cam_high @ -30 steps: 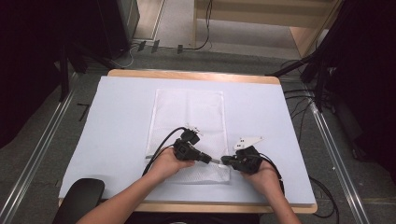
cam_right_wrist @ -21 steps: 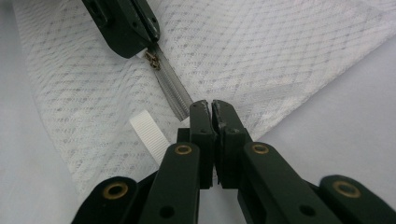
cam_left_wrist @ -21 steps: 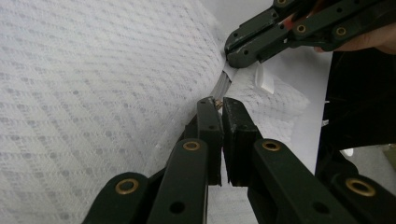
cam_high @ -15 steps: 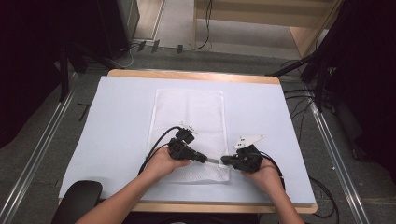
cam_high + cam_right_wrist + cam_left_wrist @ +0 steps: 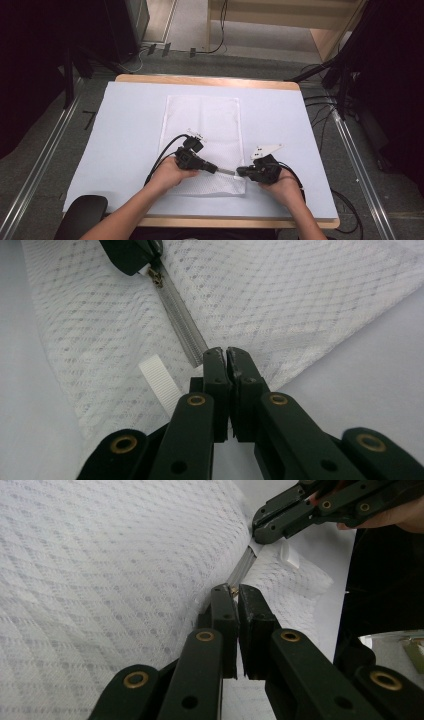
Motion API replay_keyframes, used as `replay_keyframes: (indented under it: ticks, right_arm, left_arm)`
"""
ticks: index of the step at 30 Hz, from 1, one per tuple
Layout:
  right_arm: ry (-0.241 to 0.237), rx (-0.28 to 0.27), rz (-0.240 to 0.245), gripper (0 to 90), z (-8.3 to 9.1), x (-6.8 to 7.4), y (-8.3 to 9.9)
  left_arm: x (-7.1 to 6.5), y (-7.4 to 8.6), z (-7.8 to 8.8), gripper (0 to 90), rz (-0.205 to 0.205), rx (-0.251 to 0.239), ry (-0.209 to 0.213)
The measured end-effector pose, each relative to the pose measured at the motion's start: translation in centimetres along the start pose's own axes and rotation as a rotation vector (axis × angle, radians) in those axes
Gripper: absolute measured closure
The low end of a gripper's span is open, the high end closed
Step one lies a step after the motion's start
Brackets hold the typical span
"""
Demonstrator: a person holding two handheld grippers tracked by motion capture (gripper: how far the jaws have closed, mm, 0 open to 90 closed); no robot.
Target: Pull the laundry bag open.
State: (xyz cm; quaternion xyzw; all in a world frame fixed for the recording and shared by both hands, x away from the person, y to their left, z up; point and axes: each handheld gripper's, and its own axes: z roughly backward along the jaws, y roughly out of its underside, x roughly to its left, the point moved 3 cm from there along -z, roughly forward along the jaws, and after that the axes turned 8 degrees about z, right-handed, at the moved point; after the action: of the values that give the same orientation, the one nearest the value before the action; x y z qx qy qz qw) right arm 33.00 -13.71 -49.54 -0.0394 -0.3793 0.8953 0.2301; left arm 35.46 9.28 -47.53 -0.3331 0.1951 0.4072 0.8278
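1. From the high view, a white mesh zippered bag [image 5: 202, 142] is lying flat on the pale blue table cover [image 5: 125, 135], its long side running away from the person. The left gripper [image 5: 218, 170] and the right gripper [image 5: 240, 172] are facing each other over the bag's near end, tips close together, with the short grey zipper [image 5: 227, 171] stretching between them.
2. In the left gripper view, the left gripper [image 5: 235, 592] is pinching its black jaws down on the small brass zipper pull [image 5: 233, 590] at the bag's seam. The right gripper [image 5: 260, 527] is sitting just beyond along the zipper, jaws closed on the bag's edge beside a white ribbed tab [image 5: 290, 555].
3. In the right gripper view, the right gripper [image 5: 224, 356] is clamping its jaws narrowly on the near end of the zipper [image 5: 182, 322]. The white ribbed tab [image 5: 159, 377] is lying just beside that end, and the left gripper [image 5: 150, 262] is holding the pull [image 5: 157, 276] at the zipper's far end.
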Motion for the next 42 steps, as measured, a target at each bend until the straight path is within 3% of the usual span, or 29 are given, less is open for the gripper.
replay_keyframes:
  ticks: [19,30,42]
  right_arm:
    - [-0.027,0.005,0.007,88.9,0.0,-0.3,0.0]
    - [-0.044,0.009,0.007,88.9,0.0,-0.5,-0.1]
    - [-0.061,0.012,0.016,88.9,-0.1,-0.7,-0.2]
  left_arm:
    - [0.8,0.8,1.3,88.0,0.027,0.003,-0.01]
    - [1.4,1.1,2.8,88.0,0.057,-0.024,-0.023]
    - [1.5,1.7,3.2,88.0,0.056,-0.002,-0.028]
